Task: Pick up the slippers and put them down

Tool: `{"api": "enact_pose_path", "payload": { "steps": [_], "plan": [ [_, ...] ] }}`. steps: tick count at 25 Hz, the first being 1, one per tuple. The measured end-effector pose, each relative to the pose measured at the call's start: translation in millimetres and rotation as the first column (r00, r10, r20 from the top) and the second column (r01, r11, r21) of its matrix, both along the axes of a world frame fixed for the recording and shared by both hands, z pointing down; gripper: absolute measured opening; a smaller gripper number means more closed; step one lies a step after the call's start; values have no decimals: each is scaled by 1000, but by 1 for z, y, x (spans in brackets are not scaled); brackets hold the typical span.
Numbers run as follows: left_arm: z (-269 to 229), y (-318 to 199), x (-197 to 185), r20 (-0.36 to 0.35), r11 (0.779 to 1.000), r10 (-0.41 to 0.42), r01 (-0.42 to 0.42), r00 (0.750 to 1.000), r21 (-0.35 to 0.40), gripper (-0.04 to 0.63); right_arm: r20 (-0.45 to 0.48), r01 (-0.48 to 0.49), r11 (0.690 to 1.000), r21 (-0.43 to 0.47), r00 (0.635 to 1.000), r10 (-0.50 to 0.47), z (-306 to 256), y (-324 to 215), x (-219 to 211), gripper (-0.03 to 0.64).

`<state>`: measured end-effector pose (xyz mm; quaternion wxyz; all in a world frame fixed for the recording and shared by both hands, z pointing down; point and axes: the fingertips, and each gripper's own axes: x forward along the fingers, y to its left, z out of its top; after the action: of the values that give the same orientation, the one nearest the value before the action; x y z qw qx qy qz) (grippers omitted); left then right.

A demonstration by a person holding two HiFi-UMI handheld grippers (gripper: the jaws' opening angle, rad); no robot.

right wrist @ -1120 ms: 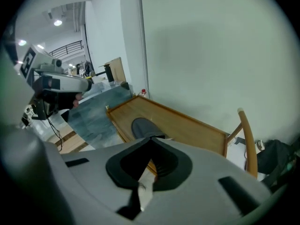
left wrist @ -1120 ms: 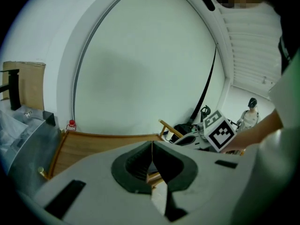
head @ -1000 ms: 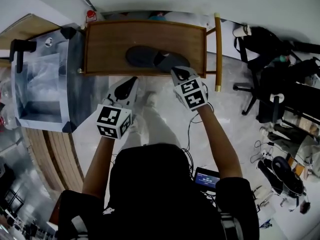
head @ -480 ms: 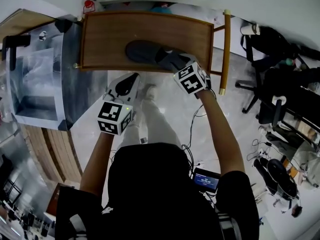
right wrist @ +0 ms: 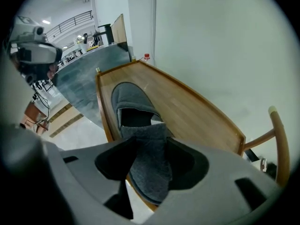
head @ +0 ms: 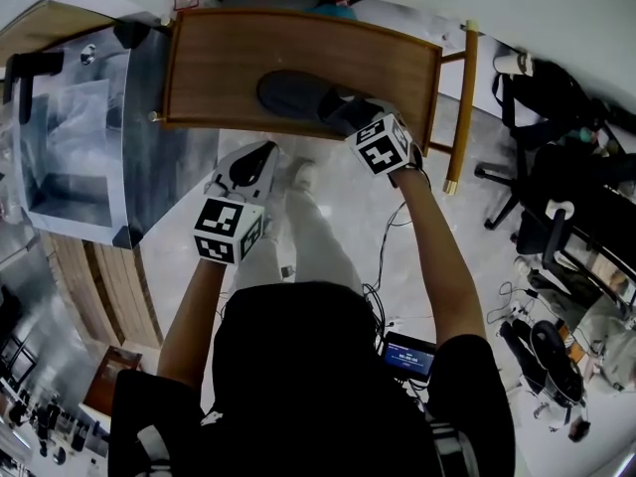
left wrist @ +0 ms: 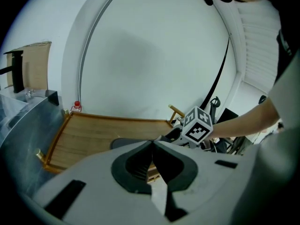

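Right gripper (right wrist: 151, 144) view: my jaws are opening, with the right slipper (right wrist: 150, 170) lying loose between them at the table's (right wrist: 187, 111) near edge and the left slipper (right wrist: 131, 102) just beyond. From the head view, the cube (head: 383, 145) hides that gap. Left gripper (left wrist: 152, 143): jaws together, empty, short of the table.
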<state>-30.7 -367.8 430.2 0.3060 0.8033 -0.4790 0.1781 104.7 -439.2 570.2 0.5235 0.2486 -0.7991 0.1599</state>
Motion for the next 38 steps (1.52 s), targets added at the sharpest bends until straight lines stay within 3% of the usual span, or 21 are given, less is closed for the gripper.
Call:
{"api": "enact_pose_path", "payload": {
  "steps": [11,23,38],
  "plan": [
    [-8,12,3,4,1000,4,-4,1000,22,6,-45,8,999,40,999,-7,-5,3,2,32],
    [-24,27,-3,10,999,10,-10,1000,43,6,-8,-39,999,19,999,39,-28,20,-8,12],
    [-65,39,-5,10,993,54,-55,998,107,6,135,-170,979,110,979,154,-107,42,-18,8]
  ]
}}
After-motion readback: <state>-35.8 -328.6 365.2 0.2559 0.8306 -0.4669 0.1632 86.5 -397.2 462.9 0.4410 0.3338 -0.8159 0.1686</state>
